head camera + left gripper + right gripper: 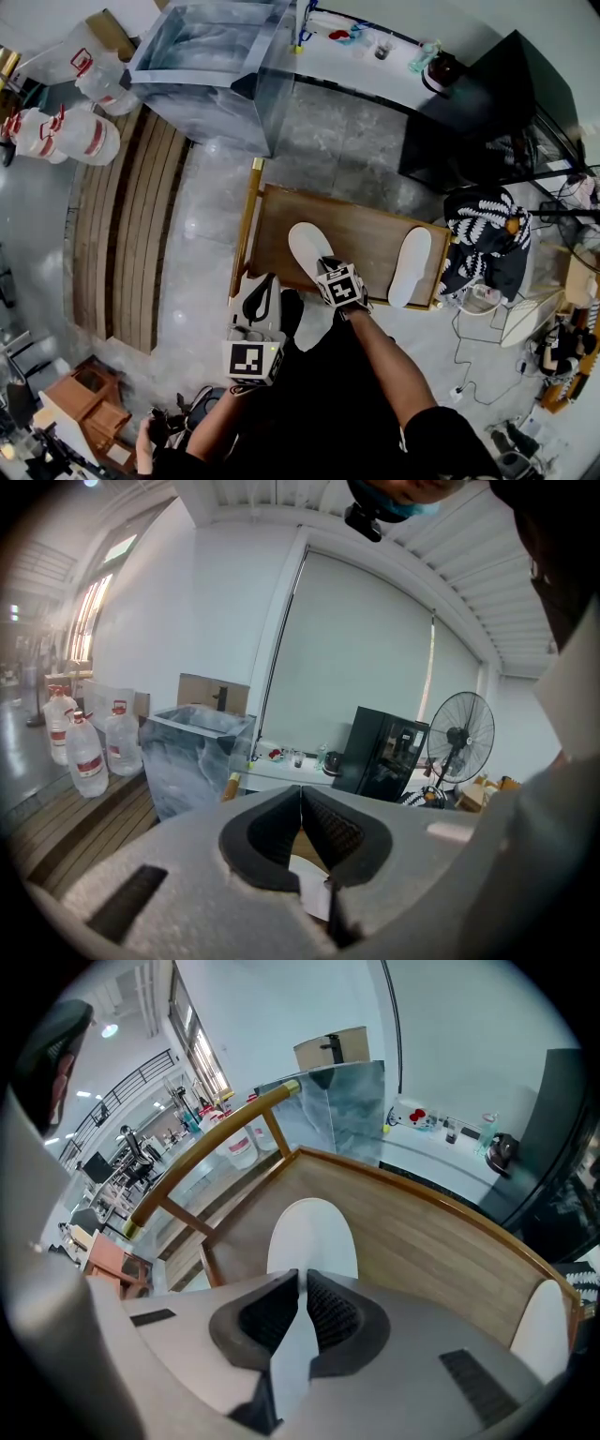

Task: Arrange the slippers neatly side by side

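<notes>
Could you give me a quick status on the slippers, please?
Right gripper jaws shut on left white slipper, at its near edge. Left gripper shut, empty. Second slipper apart, at wooden platform's right end. Nothing between the slippers.

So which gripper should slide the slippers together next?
Right. The right gripper is clamped on the heel of the left slipper; the other slipper lies apart to its right. The left gripper is shut, empty, off the wooden platform.

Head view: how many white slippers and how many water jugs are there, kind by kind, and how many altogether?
white slipper: 2
water jug: 3
total: 5
</notes>
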A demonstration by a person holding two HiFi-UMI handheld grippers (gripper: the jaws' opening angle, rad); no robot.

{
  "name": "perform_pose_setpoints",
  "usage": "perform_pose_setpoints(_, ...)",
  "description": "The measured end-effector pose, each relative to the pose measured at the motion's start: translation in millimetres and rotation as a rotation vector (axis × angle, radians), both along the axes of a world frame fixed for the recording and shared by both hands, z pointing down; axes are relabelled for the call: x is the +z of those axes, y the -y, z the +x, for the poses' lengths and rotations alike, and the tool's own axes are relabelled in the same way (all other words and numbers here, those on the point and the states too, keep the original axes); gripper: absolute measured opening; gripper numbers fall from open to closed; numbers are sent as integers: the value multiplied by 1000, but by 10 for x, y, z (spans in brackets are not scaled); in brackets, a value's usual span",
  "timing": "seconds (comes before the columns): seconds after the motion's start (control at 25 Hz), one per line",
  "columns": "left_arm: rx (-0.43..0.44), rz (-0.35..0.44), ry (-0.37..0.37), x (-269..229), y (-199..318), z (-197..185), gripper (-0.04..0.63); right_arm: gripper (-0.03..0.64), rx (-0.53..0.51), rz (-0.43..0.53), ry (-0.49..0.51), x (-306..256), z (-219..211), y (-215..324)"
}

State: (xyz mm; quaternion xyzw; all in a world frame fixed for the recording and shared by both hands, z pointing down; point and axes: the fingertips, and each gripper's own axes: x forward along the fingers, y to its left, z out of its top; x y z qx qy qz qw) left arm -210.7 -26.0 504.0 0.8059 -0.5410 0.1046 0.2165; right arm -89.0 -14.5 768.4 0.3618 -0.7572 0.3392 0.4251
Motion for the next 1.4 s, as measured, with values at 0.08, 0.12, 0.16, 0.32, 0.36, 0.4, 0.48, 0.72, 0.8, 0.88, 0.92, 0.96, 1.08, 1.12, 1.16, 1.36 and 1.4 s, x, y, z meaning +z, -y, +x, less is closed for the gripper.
perform_pose_setpoints(0.08,14,0,0,-1,-3,44,17,32,14,-2,5,-37,36,-13)
perform_pose_setpoints(0.12,21,4,4,10,-14,63,17,32,22,-1,9,-58,56,-16)
perform_pose_setpoints(0.16,26,10,4,14,-23,85,17,32,30,2,14,-80,77,-16)
perform_pose_setpoints(0.32,44,19,-1,-28,-17,195,17,31,69,14,23,-164,189,-7)
perform_pose_setpoints(0.36,53,22,-3,-36,-18,224,17,31,79,18,24,-184,220,-4)
perform_pose_setpoints(0.4,61,24,-4,-42,-21,253,17,31,88,23,24,-203,249,0)
perform_pose_setpoints(0.48,80,28,-1,-54,-26,309,17,31,109,28,29,-232,307,-7)
perform_pose_setpoints(0.72,145,40,14,-79,-32,533,17,30,193,42,42,-329,576,-24)
perform_pose_setpoints(0.8,164,43,12,-96,-22,624,17,29,235,42,60,-363,675,-27)
perform_pose_setpoints(0.88,189,52,15,-128,-5,724,17,29,282,42,78,-403,781,-35)
perform_pose_setpoints(0.92,205,57,18,-138,-3,779,17,29,303,44,83,-423,837,-41)
perform_pose_setpoints(0.96,218,62,21,-145,-2,836,17,29,321,47,88,-441,896,-50)
perform_pose_setpoints(1.08,246,67,16,-176,7,1014,17,29,362,52,95,-482,1066,-78)
perform_pose_setpoints(1.12,259,67,12,-184,8,1075,17,29,374,51,99,-492,1118,-90)
perform_pose_setpoints(1.16,273,68,10,-192,11,1136,17,29,389,50,103,-504,1171,-98)
perform_pose_setpoints(1.36,334,68,2,-226,21,1474,17,29,510,46,143,-581,1478,-114)
perform_pose_setpoints(1.4,344,72,1,-240,29,1541,17,29,533,47,148,-592,1539,-112)
